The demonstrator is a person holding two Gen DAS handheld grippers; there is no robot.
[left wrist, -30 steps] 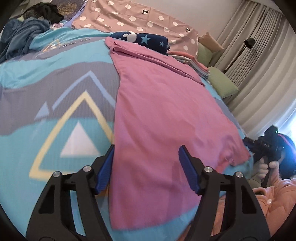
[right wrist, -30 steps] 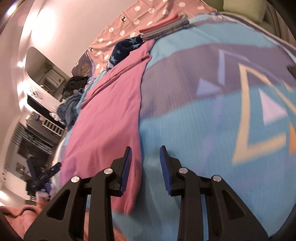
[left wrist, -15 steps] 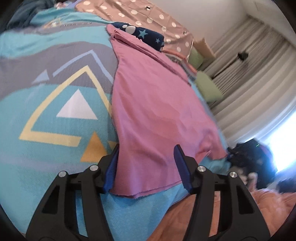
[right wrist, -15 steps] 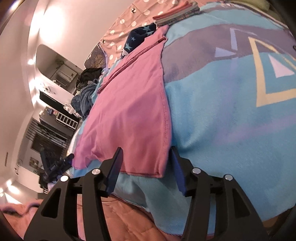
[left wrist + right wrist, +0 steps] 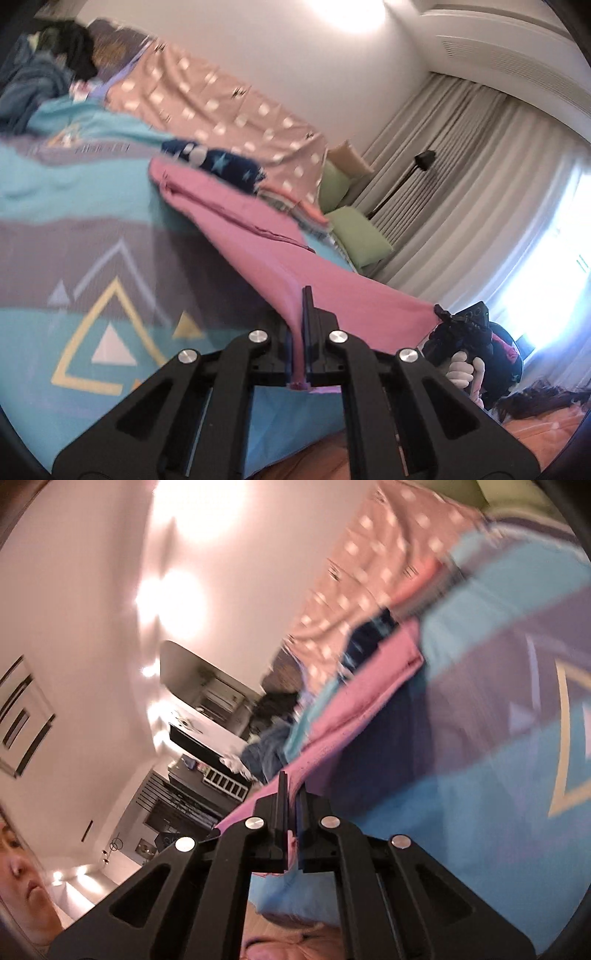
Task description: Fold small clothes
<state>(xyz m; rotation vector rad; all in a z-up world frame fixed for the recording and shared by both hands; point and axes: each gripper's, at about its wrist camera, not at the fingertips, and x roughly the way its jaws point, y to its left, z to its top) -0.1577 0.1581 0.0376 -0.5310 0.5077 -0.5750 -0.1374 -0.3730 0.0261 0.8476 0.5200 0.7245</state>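
A pink garment (image 5: 280, 254) stretches across the bed, its far end lying by the pillows and its near hem raised off the cover. My left gripper (image 5: 300, 332) is shut on the near hem at one corner. My right gripper (image 5: 292, 812) is shut on the other near corner of the pink garment (image 5: 354, 701). It also shows in the left wrist view (image 5: 461, 325), holding the stretched hem at the right. Both views are blurred by motion.
The bed cover (image 5: 92, 229) is turquoise and grey with triangles. A navy star-print garment (image 5: 218, 162) and a folded stack (image 5: 306, 214) lie at the far end by a polka-dot pillow (image 5: 221, 107). Green cushions (image 5: 358, 236), curtains and a floor lamp stand at the right.
Both grippers have closed on the near hem of the pink garment and lifted it off the bed. The cameras have tilted upward.
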